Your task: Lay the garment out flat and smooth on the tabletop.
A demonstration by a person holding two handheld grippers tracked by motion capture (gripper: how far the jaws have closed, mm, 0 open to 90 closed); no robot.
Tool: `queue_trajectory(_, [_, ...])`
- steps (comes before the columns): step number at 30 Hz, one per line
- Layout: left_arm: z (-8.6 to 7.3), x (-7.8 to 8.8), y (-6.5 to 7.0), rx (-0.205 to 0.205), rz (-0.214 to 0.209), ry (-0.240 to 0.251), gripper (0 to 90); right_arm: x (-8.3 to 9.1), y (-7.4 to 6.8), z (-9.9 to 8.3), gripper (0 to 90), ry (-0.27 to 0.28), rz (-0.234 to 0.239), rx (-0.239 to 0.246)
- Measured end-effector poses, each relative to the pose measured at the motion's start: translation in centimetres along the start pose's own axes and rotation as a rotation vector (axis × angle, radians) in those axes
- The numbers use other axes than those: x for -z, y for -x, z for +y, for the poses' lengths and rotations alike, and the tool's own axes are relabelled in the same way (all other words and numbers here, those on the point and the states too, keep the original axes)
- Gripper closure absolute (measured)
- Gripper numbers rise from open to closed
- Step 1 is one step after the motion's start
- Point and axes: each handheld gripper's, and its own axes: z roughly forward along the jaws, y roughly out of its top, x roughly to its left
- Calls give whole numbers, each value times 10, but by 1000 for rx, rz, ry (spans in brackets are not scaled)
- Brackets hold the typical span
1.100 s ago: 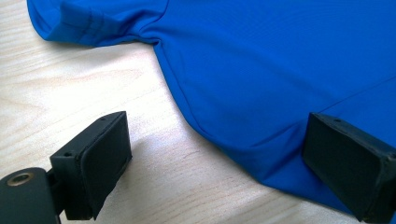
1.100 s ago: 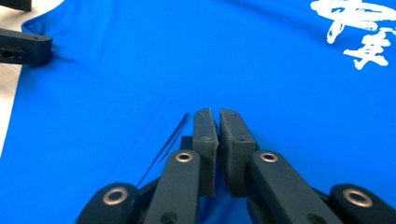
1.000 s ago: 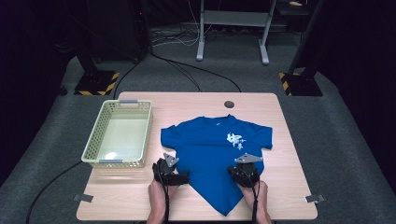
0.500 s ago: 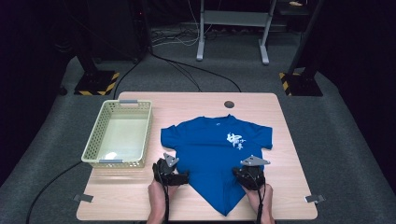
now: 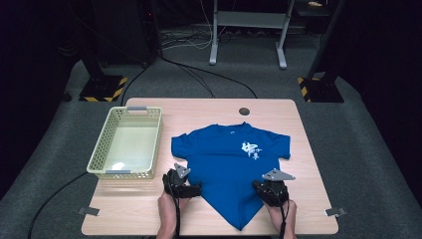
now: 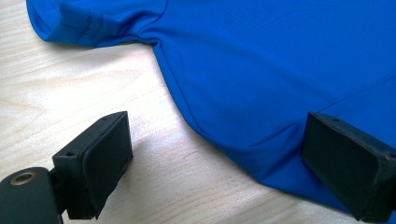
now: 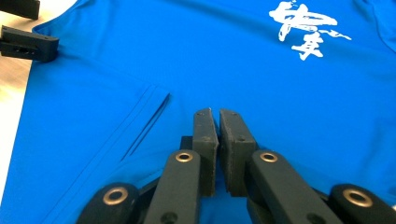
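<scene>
Blue T-shirt (image 5: pixel 231 169) spread on table (image 5: pixel 209 107), left gripper (image 5: pixel 191 189) wide open astride its edge, right gripper (image 7: pixel 218 116) closed above the fabric, seemingly pinching nothing

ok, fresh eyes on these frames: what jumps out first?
The blue T-shirt with a white print, spread over the middle of the wooden table, its lower part drawn to a point at the near edge. Left of it stands an empty pale yellow basket. The left tongs gape open at the shirt's left edge, and the right tongs are shut above the cloth.
</scene>
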Motion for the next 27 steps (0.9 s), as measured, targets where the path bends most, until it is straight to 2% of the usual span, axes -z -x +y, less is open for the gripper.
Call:
queue_trajectory(8, [0,0,0,1,-2,-1,84,10,1,-4,857,5,-7,-2])
queue_trajectory(27, [0,0,0,1,-1,-1,86,28,11,-19,857,15,-39,-29])
